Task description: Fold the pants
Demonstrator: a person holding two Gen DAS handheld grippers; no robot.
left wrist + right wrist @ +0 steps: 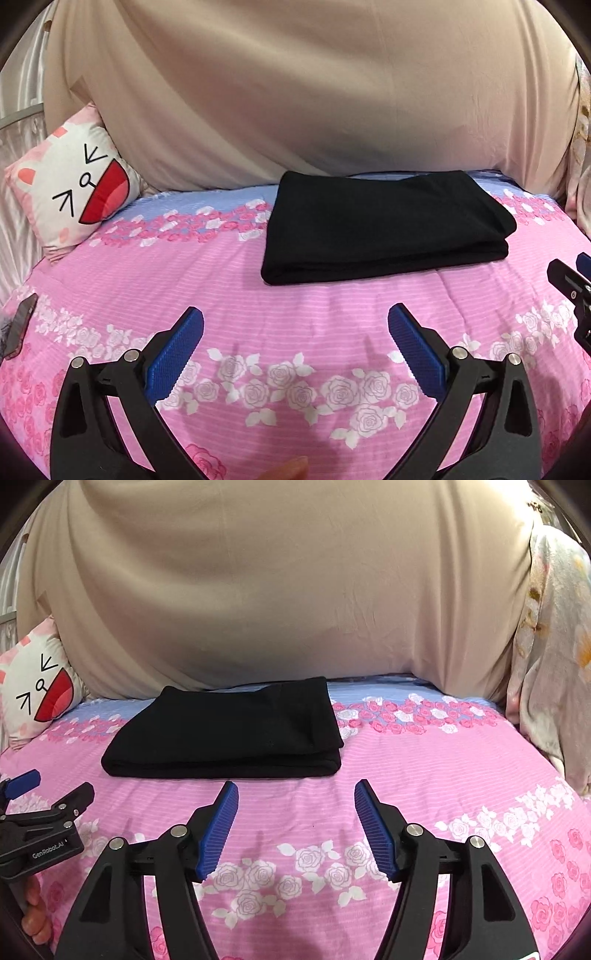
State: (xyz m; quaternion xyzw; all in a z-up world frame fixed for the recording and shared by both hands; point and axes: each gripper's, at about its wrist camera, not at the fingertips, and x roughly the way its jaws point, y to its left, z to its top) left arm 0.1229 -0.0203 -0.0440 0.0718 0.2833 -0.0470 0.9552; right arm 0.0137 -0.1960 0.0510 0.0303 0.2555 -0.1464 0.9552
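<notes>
Black pants [384,225] lie folded into a flat rectangle on the pink floral bedspread [258,288], toward the far side; they also show in the right wrist view [229,731]. My left gripper [295,317] is open and empty, hovering over the bedspread short of the pants. My right gripper [295,794] is open and empty, just in front of the pants' near edge. The right gripper shows at the right edge of the left wrist view [572,277], and the left gripper at the left edge of the right wrist view [48,794].
A beige sheet [295,92] hangs behind the bed. A cat-face cushion [77,188] leans at the far left. A floral quilt [554,646] is bunched at the right. A dark flat object [18,325] lies at the left edge.
</notes>
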